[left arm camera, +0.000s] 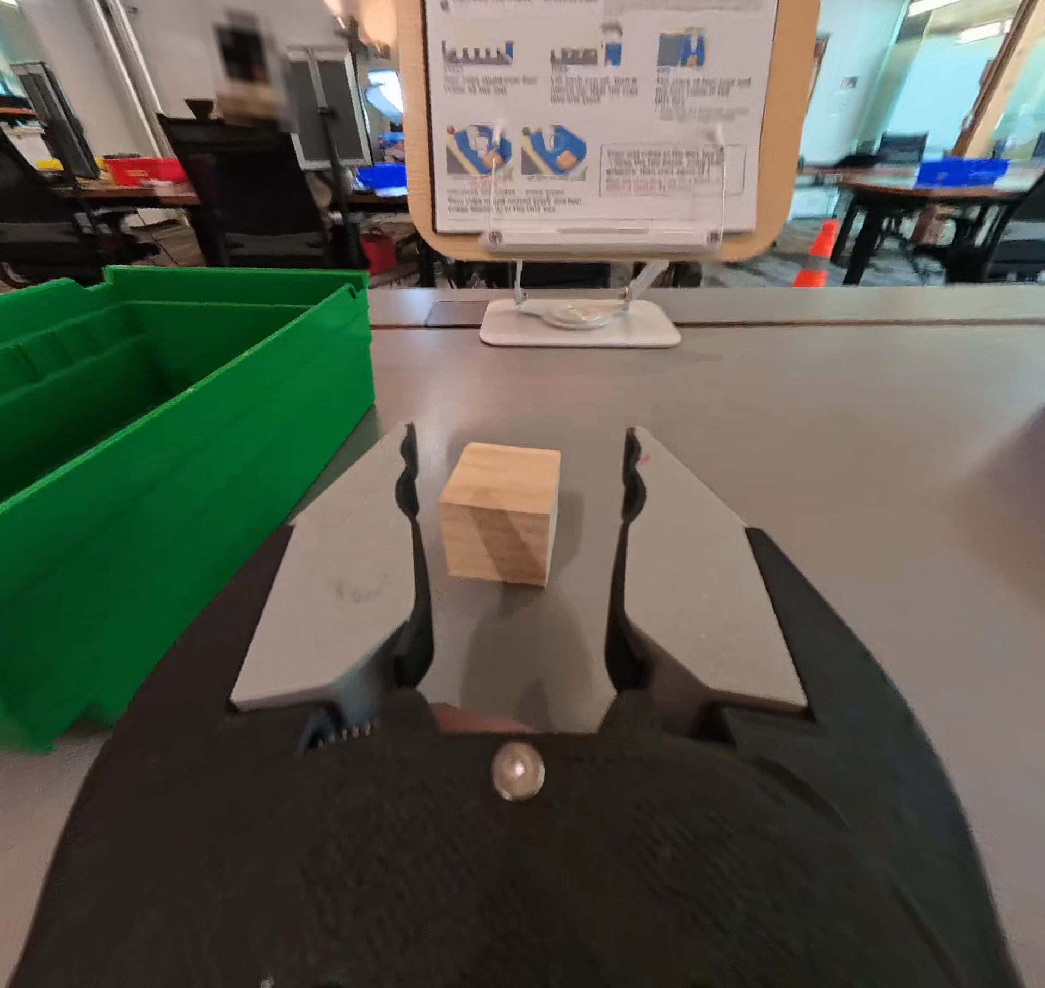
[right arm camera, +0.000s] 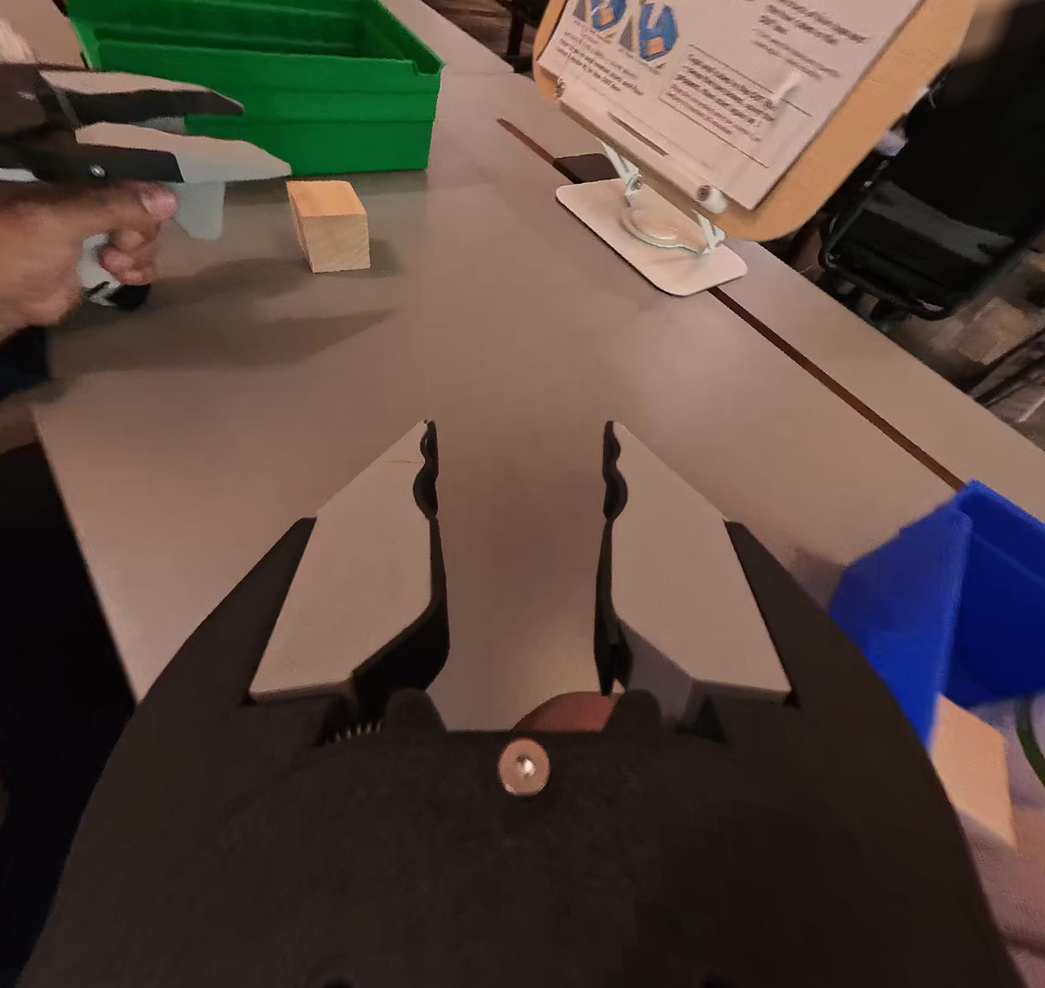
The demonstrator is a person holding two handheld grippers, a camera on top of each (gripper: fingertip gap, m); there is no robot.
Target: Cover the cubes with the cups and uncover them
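Cube (left arm camera: 500, 514) single, wooden, on grey surface (left arm camera: 791, 424), between spread fingers of left claw (left arm camera: 520, 452) untouched, right claw (right arm camera: 517, 452) open, bare, one green bin (left arm camera: 169, 424), office room

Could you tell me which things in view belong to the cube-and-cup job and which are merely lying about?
Belonging to the job:
wooden cube
left gripper, open around the cube
right gripper, open, nothing between its fingers

Lying about:
green bin
blue bin
instruction sheet stand

No cups are visible.
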